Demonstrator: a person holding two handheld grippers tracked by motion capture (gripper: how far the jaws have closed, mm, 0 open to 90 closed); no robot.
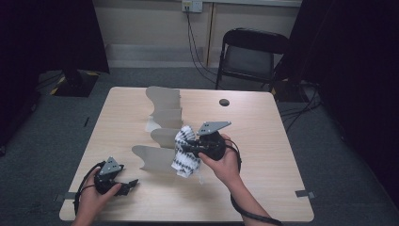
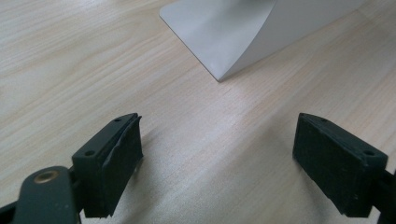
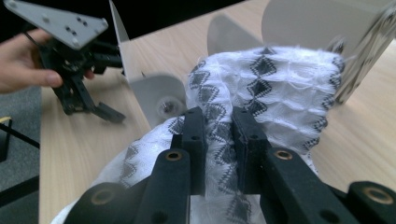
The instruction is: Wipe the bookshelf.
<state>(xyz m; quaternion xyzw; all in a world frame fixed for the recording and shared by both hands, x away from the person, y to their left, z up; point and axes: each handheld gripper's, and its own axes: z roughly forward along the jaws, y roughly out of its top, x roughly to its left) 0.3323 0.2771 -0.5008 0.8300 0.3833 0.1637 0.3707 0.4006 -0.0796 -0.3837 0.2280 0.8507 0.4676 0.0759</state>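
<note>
While the two black pads of the right gripper (image 3: 219, 140) are pressing together on a fold of a white cloth (image 3: 280, 88) with dark diamond marks, the rest of that cloth is bunching up above the pads and drooping below them toward the table (image 1: 263, 136). Seen from the high view, the right gripper (image 1: 190, 147) is sitting in the person's right hand (image 1: 225, 162) near the middle of the table, and the cloth (image 1: 185, 150) is hanging from it just beside a row of pale curved cardboard sheets (image 1: 163, 113) that are standing on edge. At the near left corner, the left gripper (image 1: 128, 184) is lying low over the wood in the left hand (image 1: 91, 197), well apart from the cloth. Its pads are standing wide apart with only bare tabletop between them, as the left gripper view (image 2: 217, 158) is showing, and a corner of one cardboard sheet (image 2: 243, 32) is resting on the table just ahead of them. Beyond the far edge of the table a dark folding chair (image 1: 251, 56) is standing against the wall.
</note>
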